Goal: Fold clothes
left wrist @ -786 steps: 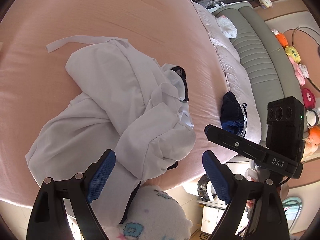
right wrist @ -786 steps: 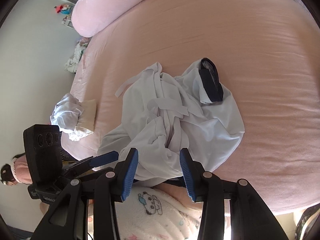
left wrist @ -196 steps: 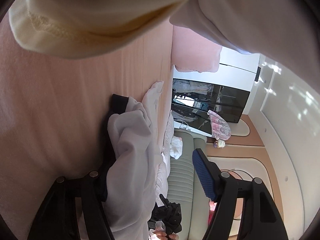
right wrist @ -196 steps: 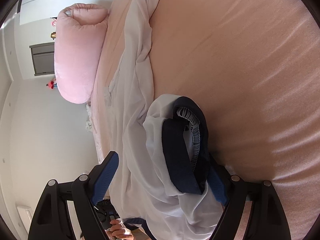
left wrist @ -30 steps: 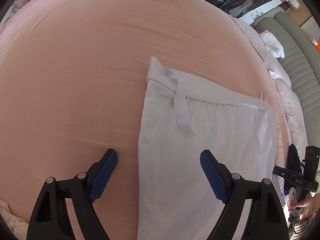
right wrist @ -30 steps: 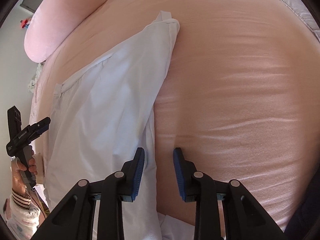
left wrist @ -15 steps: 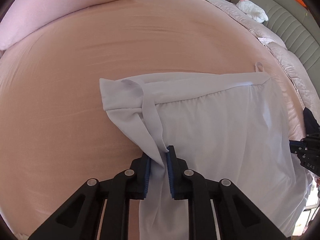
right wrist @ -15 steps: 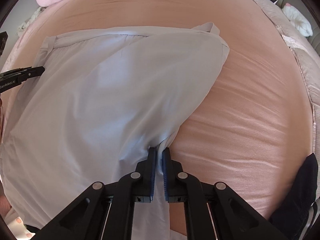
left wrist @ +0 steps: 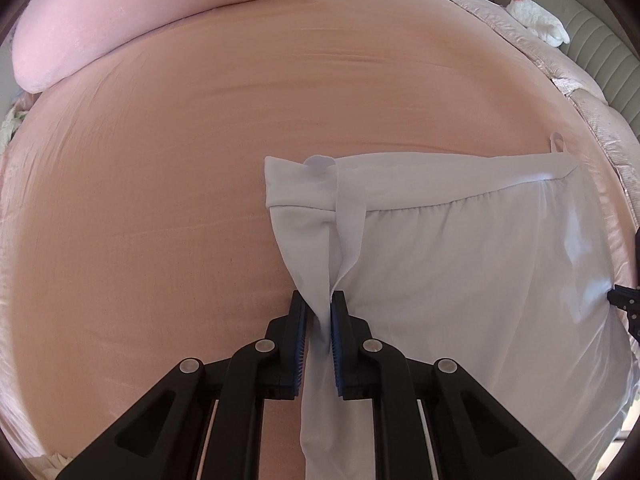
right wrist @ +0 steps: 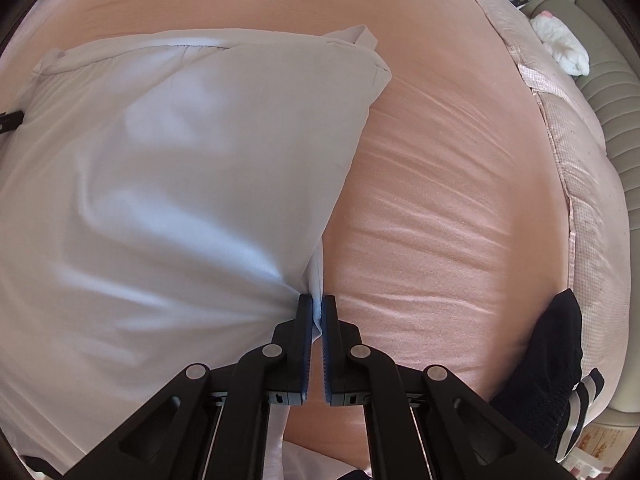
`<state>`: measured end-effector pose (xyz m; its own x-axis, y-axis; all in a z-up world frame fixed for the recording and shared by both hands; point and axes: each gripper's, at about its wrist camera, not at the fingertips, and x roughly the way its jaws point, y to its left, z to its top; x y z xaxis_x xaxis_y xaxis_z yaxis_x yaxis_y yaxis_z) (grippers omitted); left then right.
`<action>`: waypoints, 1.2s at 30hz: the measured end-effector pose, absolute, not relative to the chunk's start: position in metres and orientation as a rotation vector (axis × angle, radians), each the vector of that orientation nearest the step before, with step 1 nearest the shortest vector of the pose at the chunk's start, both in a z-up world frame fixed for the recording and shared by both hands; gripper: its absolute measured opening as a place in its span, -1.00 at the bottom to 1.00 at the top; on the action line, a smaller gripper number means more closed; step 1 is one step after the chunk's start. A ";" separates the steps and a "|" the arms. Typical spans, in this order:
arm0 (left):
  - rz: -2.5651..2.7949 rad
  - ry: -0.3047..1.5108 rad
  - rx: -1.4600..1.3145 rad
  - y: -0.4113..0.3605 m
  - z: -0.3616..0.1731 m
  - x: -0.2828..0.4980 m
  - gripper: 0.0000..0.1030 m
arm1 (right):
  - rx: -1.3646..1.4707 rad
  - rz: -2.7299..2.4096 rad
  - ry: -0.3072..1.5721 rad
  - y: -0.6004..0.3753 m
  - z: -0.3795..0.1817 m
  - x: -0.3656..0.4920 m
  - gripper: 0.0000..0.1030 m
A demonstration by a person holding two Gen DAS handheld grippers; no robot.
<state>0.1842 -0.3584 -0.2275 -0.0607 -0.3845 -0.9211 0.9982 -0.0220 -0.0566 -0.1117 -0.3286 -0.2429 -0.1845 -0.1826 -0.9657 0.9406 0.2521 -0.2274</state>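
Observation:
A white garment [left wrist: 460,264] with a gathered waistband and a loose tie lies spread on the pink bed [left wrist: 160,160]. My left gripper [left wrist: 319,312] is shut on its left side edge, and the cloth rises in a peak to the jaws. In the right wrist view the same white garment [right wrist: 180,168] fills the left half. My right gripper [right wrist: 316,306] is shut on its right side edge, lifting it off the pink bed [right wrist: 448,208]. The lower part of the garment hangs below both grippers, out of sight.
A long pink pillow [left wrist: 120,20] lies across the bed's far end. A dark navy garment [right wrist: 556,368] with striped trim sits at the bed's right edge. A grey-green sofa [right wrist: 616,92] with a white cloth [right wrist: 560,44] stands beyond the quilted border.
Since a second ago both grippers have closed on the garment's side edges. Both have since lifted, and the edges now rise off the bed towards the jaws.

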 end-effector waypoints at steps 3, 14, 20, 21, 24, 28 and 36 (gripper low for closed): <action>-1.488 1.029 0.779 -0.349 -0.212 0.185 -0.68 | 0.884 -1.205 1.274 -0.328 -0.233 -0.120 -0.91; -1.504 1.003 0.573 -0.293 -0.148 0.223 0.74 | 0.910 -1.232 1.027 -0.286 -0.163 -0.109 0.28; -1.515 1.008 0.441 -0.243 -0.128 0.253 0.74 | 0.915 -1.226 0.979 -0.228 -0.148 -0.119 0.28; -1.518 1.012 0.419 -0.236 -0.125 0.253 0.74 | 0.917 -1.219 0.980 -0.222 -0.147 -0.120 0.28; -1.518 1.007 0.410 -0.216 -0.122 0.250 0.74 | 0.923 -1.196 0.984 -0.203 -0.143 -0.124 0.29; -1.517 1.024 0.419 -0.192 -0.122 0.247 0.74 | 0.918 -1.181 0.983 -0.185 -0.138 -0.123 0.29; -1.518 0.984 0.432 -0.142 -0.119 0.244 0.74 | 0.977 -1.171 0.917 -0.157 -0.137 -0.140 0.29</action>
